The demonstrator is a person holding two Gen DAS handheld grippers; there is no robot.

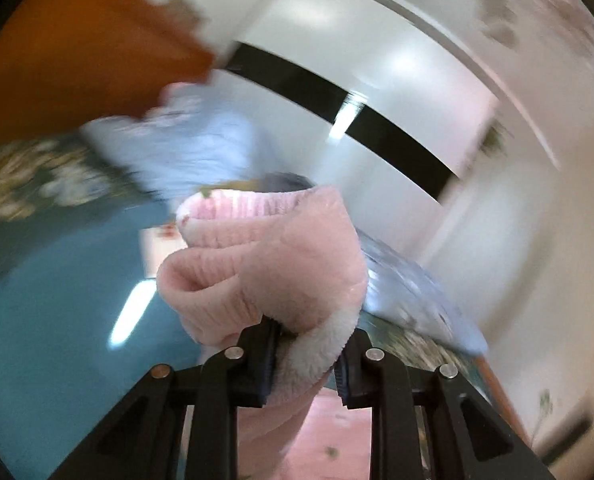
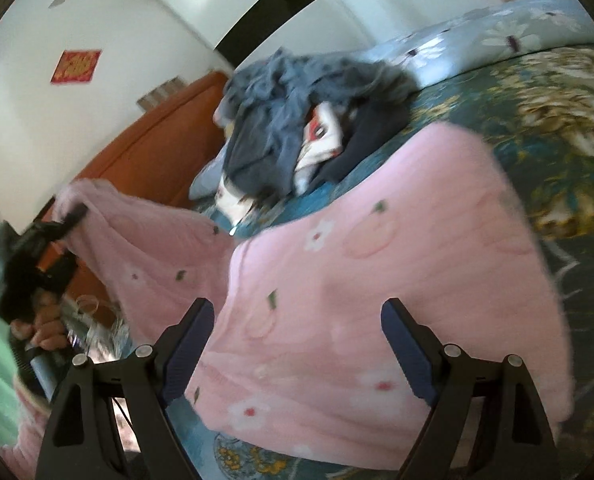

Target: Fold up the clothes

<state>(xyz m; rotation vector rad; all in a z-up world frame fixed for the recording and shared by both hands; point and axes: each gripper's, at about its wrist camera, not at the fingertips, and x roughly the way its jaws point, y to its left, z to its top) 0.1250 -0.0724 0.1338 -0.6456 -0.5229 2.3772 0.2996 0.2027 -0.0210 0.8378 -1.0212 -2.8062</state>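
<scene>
Pink top: the fuzzy pink top with little flowers and peaches lies spread on the bed. Most of it is flat, so it can be folded there.

Left gripper: the left gripper is squeezed tight on a bunched piece of the pink top. From the right wrist camera, the left gripper sits off to the side and holds one end of the top up off the bed. That end looks like a sleeve, but the picture is blurry, so I can't be sure.

Why it is held up: lifting that end pulls the cloth straight, so it can be laid over the flat part.

Right gripper: the right gripper has its two fingers wide apart with nothing between them. It hangs just above the near part of the top, likely ready to pinch or press it.

Pile of clothes: a heap of grey and dark clothes waits farther back on the bed, away from the pink top, so they stay out of the way.

Pillow: a light blue flowery pillow is behind the heap.

Headboard: an orange-brown headboard stands at the end of the bed.
</scene>
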